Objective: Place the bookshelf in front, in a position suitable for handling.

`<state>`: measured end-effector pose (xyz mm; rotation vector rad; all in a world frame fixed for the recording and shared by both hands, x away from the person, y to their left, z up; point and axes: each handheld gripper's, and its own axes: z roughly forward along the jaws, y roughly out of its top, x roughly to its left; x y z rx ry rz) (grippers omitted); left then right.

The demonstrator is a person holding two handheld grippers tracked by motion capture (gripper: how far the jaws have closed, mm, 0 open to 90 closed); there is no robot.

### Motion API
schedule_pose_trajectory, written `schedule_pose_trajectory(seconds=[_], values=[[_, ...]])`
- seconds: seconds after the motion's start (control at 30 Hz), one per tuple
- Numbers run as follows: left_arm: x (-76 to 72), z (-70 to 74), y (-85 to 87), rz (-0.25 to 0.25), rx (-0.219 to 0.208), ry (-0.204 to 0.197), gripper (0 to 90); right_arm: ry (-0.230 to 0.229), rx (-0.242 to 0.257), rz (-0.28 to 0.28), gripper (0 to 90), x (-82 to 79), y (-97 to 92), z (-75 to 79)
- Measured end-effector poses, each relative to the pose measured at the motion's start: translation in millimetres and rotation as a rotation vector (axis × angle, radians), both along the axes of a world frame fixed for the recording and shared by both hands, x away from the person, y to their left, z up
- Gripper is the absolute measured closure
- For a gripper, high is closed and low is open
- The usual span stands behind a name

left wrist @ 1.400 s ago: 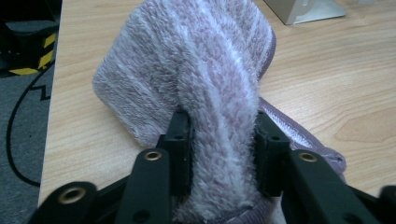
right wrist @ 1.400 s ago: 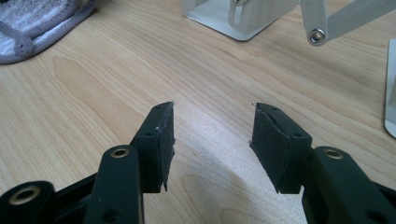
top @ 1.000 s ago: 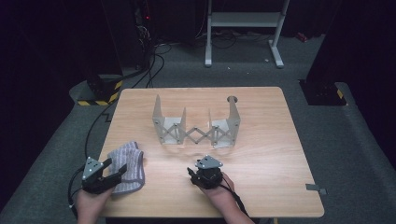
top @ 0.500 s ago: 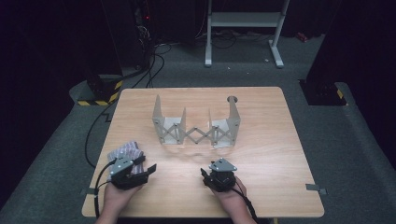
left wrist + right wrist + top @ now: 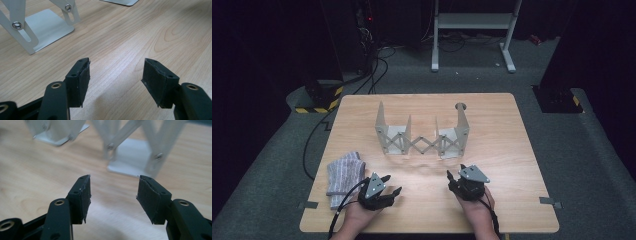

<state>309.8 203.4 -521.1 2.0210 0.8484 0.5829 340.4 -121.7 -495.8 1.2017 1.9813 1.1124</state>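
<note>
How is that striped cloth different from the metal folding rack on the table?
The striped cloth is soft and lies flat near the table's front left edge; the folding rack is rigid pale metal and stands upright mid-table. The cloth is bunched small; the rack is stretched wide, its scissor links open. Both rest on the wooden table, untouched.

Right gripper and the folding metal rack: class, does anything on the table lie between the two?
Nothing visible does. The right gripper, jaws open and empty, faces the rack across bare table. The striped cloth lies off to the side, beside the left gripper.
</note>
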Motion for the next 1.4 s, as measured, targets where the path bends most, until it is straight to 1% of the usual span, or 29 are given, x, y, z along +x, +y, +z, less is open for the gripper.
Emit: schedule_pose_trajectory(seconds=[0.03, 0.07, 0.1, 0.13, 0.17, 0.23, 0.27, 0.33, 0.4, 0.47, 0.5, 0.57, 0.63, 0.67, 0.7, 0.73, 0.77, 0.97, 1.0, 1.13, 1.23, 1.4], values=[[-0.6, 0.3, 4.5, 0.008, -0.015, 0.000, 38.7, -0.036, 0.004, -0.028, 44.6, 6.1, -6.3, 8.0], [-0.7, 0.3, 7.2, 0.014, -0.025, 0.005, 38.7, -0.047, 0.005, -0.039, 44.5, 8.9, -8.2, 11.3], [-0.6, 0.1, 9.6, 0.018, -0.034, 0.011, 38.7, -0.057, 0.019, -0.053, 44.4, 13.3, -10.6, 16.6], [-0.6, 0.1, 9.6, 0.018, -0.034, 0.011, 38.7, -0.068, 0.034, -0.069, 44.3, 17.9, -13.0, 22.5], [-0.7, 0.1, 12.2, 0.025, -0.040, 0.016, 38.8, -0.089, 0.037, -0.082, 44.4, 24.0, -14.7, 30.3], [-0.8, -0.4, 16.6, 0.037, -0.053, 0.025, 38.8, -0.110, 0.039, -0.105, 44.3, 34.6, -15.9, 40.7], [-1.0, -0.5, 17.5, 0.041, -0.056, 0.028, 38.8, -0.111, 0.054, -0.114, 43.9, 41.7, -16.4, 46.2], [-1.4, -0.7, 17.9, 0.041, -0.058, 0.031, 38.9, -0.115, 0.067, -0.131, 44.0, 55.2, -15.0, 55.9], [-1.2, -0.8, 17.7, 0.039, -0.050, 0.031, 39.2, -0.108, 0.072, -0.125, 44.6, 68.1, -10.5, 62.0], [-0.3, -1.3, 17.4, 0.042, -0.052, 0.033, 39.3, -0.105, 0.051, -0.128, 47.4, 78.4, -4.1, 64.5], [0.1, -1.6, 17.4, 0.042, -0.052, 0.034, 39.4, -0.105, 0.044, -0.127, 50.4, 83.0, -1.6, 64.4], [0.9, -2.1, 17.1, 0.043, -0.051, 0.036, 39.6, -0.098, 0.031, -0.148, 57.6, 89.3, 1.5, 63.4], [1.2, -2.4, 17.0, 0.042, -0.051, 0.037, 39.6, -0.093, 0.064, -0.151, 60.9, 91.4, -1.4, 63.4], [1.4, -2.7, 16.9, 0.042, -0.050, 0.038, 39.6, -0.093, 0.064, -0.151, 60.9, 91.4, -1.4, 63.4], [1.9, -3.0, 17.2, 0.041, -0.043, 0.039, 39.7, -0.093, 0.072, -0.150, 64.0, 89.2, -1.9, 64.6], [1.9, -3.0, 17.2, 0.041, -0.043, 0.039, 39.7, -0.093, 0.072, -0.150, 64.0, 89.2, -1.9, 64.6], [1.9, -2.9, 17.4, 0.042, -0.045, 0.040, 39.7, -0.094, 0.080, -0.136, 64.7, 85.0, -2.6, 64.6], [1.2, -3.1, 16.9, 0.038, -0.040, 0.042, 39.8, -0.106, 0.089, -0.123, 65.2, 71.0, -6.2, 63.4], [1.2, -3.6, 16.2, 0.039, -0.040, 0.046, 39.9, -0.105, 0.095, -0.115, 65.4, 64.0, -10.0, 63.6], [1.0, -3.4, 15.7, 0.038, -0.038, 0.046, 40.0, -0.113, 0.106, -0.122, 65.8, 48.4, -22.9, 63.7], [0.2, -3.0, 15.4, 0.038, -0.046, 0.049, 40.2, -0.121, 0.113, -0.130, 66.3, 35.4, -36.4, 63.2], [-1.4, -1.1, 16.0, 0.039, -0.057, 0.042, 40.6, -0.138, 0.129, -0.144, 66.6, 9.6, -60.8, 61.6]])
